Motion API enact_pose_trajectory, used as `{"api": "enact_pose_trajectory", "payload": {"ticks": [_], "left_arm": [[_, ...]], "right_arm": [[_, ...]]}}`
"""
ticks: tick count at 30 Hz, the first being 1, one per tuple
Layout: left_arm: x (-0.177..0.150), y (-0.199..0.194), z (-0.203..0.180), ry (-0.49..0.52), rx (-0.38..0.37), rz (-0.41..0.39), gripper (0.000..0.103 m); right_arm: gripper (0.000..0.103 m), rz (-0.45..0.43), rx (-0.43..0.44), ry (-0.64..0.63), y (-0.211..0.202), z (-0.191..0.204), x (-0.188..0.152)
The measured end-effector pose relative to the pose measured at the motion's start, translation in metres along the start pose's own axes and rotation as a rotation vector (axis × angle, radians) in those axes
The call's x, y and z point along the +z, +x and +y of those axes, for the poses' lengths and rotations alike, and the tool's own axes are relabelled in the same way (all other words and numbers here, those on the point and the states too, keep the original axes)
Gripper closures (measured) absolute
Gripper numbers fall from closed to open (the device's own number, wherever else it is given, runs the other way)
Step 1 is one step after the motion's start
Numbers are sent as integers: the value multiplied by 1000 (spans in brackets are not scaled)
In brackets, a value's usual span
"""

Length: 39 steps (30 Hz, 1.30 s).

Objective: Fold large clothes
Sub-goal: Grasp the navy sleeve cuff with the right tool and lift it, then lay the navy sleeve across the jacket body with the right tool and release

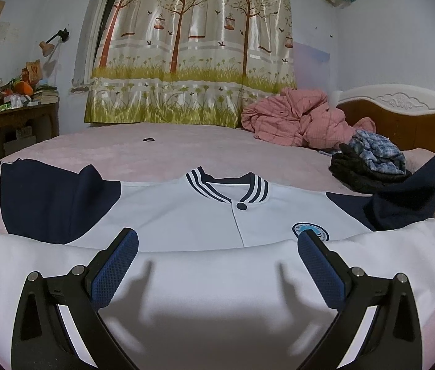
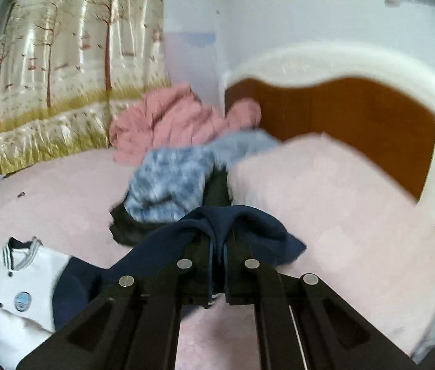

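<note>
Jacket (image 1: 205, 215) lies flat on bed (image 1: 162, 151), front up, collar toward far edge, hem toward near edge — folded band of hem under left gripper (image 1: 217, 246). Left gripper jaws wide apart, holding nothing, hovering over white body. Right gripper (image 2: 217, 246) clamped on navy sleeve (image 2: 217, 225), sleeve lifted off bed at jacket's right side (view blurred). Sleeve's long axis runs from shoulder outward toward headboard (image 2: 356, 114) — judged next move: carry sleeve inward across chest; right hand nearer.
</note>
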<state>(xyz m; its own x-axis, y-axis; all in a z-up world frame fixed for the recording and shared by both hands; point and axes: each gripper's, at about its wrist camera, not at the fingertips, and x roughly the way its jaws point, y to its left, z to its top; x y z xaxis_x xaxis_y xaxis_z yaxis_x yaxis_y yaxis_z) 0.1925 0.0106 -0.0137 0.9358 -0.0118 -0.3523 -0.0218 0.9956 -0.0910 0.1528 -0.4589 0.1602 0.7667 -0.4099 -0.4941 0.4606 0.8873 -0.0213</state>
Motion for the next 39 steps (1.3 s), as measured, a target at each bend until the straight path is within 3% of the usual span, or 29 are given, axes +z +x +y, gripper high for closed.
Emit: {"api": "enact_pose_trajectory", "payload": {"ticks": [2, 3, 5, 6, 9, 13, 15, 18, 20, 22, 23, 24, 27, 30, 31, 33, 35, 36, 37, 39], "left_arm": [[0, 0, 0, 2, 0, -1, 0], [0, 0, 0, 2, 0, 0, 0], [0, 0, -1, 3, -1, 2, 0], [0, 0, -1, 2, -1, 1, 0], [0, 1, -1, 3, -1, -2, 0], [0, -1, -1, 2, -3, -7, 0], [1, -2, -2, 3, -9, -14, 0], [3, -6, -1, -10, -55, -29, 0], [4, -12, 7, -46, -187, -45, 0], [6, -19, 18, -109, -415, -63, 0], [8, -22, 19, -121, -466, -70, 0], [11, -26, 18, -108, -497, -75, 0], [19, -31, 1, 29, -494, -84, 2], [26, -22, -14, 104, -624, -24, 19], [28, -19, -19, 112, -629, -13, 23], [32, -12, -31, 148, -547, -17, 24], [35, -6, -43, 186, -522, -6, 30], [35, -2, -46, 193, -512, 5, 48], [36, 1, -50, 195, -510, 21, 72], [41, 4, -51, 173, -489, 31, 93]], "right_arm": [[98, 55, -11, 1, -23, 1, 17], [97, 149, 47, -7, -26, 6, 24], [97, 298, 209, -20, -21, 20, 23], [97, 392, 348, 13, -14, 31, 15], [97, 544, 570, 142, 4, 63, -13], [97, 577, 740, 197, 7, 131, -34], [97, 545, 854, 218, -1, 175, -34], [97, 468, 921, 208, -6, 233, -40], [97, 453, 967, 208, -7, 260, -50], [97, 487, 1013, 218, -8, 284, -62], [97, 504, 1037, 214, -9, 294, -71], [97, 512, 1047, 198, -10, 303, -77], [97, 510, 1074, 158, -16, 319, -91], [97, 481, 1090, 112, -25, 320, -97], [97, 471, 1097, 90, -29, 321, -98], [97, 475, 1114, 74, -33, 317, -101], [97, 498, 1154, 99, -36, 313, -105], [97, 498, 1167, 108, -38, 309, -107], [97, 490, 1170, 109, -39, 307, -106], [97, 446, 1142, 99, -43, 300, -105]]}}
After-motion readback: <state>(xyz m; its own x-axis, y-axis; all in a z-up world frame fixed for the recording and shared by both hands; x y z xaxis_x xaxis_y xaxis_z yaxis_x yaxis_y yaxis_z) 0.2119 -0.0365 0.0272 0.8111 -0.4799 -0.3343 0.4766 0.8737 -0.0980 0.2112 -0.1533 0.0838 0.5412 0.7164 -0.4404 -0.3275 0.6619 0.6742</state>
